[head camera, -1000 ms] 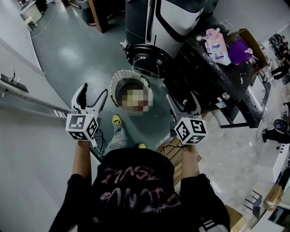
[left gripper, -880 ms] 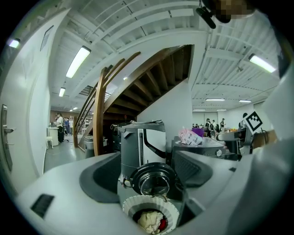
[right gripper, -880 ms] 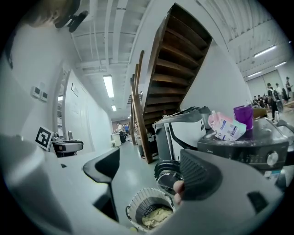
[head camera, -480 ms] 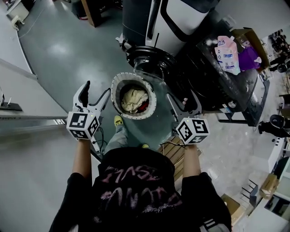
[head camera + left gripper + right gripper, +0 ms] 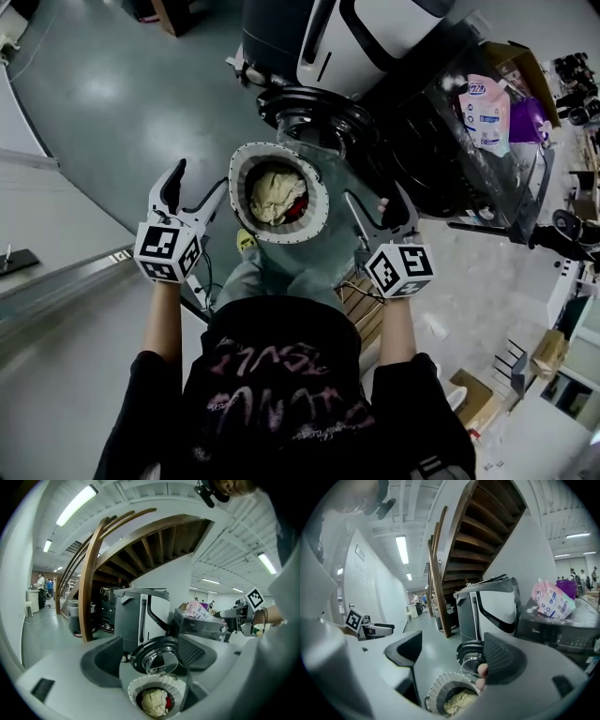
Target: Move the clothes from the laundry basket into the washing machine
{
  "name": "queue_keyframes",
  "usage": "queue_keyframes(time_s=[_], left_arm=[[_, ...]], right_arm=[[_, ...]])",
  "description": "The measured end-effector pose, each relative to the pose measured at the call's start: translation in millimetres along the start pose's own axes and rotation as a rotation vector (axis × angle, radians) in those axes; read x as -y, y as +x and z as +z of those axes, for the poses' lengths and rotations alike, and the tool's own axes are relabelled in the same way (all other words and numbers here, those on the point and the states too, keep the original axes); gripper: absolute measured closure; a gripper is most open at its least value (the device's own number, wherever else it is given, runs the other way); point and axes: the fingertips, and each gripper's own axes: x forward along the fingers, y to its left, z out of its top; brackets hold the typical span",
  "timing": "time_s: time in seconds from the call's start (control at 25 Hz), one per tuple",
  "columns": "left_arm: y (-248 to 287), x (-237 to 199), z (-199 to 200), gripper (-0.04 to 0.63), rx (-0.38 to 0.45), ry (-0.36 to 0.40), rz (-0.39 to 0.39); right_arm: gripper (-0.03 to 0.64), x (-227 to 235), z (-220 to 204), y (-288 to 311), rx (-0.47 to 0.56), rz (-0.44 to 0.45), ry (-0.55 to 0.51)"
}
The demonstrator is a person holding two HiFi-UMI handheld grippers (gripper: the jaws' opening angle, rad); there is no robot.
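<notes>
Clothes (image 5: pixel 275 195), crumpled cream and red, fill the basket (image 5: pixel 240 189); left hand-held gripper (image 5: pixel 195 192) and right hand-held gripper (image 5: pixel 377 208) gape empty.

Cool, even indoor light falls from ceiling tube lamps (image 5: pixel 77 503), which burn white in both gripper views. The glossy floor (image 5: pixel 112 94) bears pale, diffuse reflections; shadows are weak, though the laundry basket (image 5: pixel 236 187) is dark inside. Gripper views show strong fisheye bending, black corners and a soft, unfocused foreground. The head view stretches at its edges.
</notes>
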Motion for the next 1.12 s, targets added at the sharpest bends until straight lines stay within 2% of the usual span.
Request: queue_keyframes(time_s=[0.2, 0.44, 0.64, 0.8, 1.0, 1.12], left_arm=[[19, -1, -25, 0.219, -0.073, 0.007, -0.017], [42, 8, -34, 0.219, -0.105, -0.010, 0.018], [57, 21, -54, 0.219, -0.182, 0.043, 0.018], [69, 28, -79, 0.219, -0.262, 0.080, 0.003], [82, 33, -103, 0.219, -0.364, 0.204, -0.060], [89, 32, -127, 0.219, -0.459, 0.346, -0.098]], right_arm=[[0.203, 11, -22, 16, -0.067, 0.023, 0.002], [0.204, 25, -28, 35, -0.106, 0.098, -0.014], [0.204, 37, -36, 49, -0.136, 0.159, -0.019], [0.204, 45, -55, 57, -0.195, 0.198, -0.099], [0.210, 47, -85, 71, -0.283, 0.254, -0.201], [0.210, 42, -104, 81, -0.334, 0.305, -0.294]])
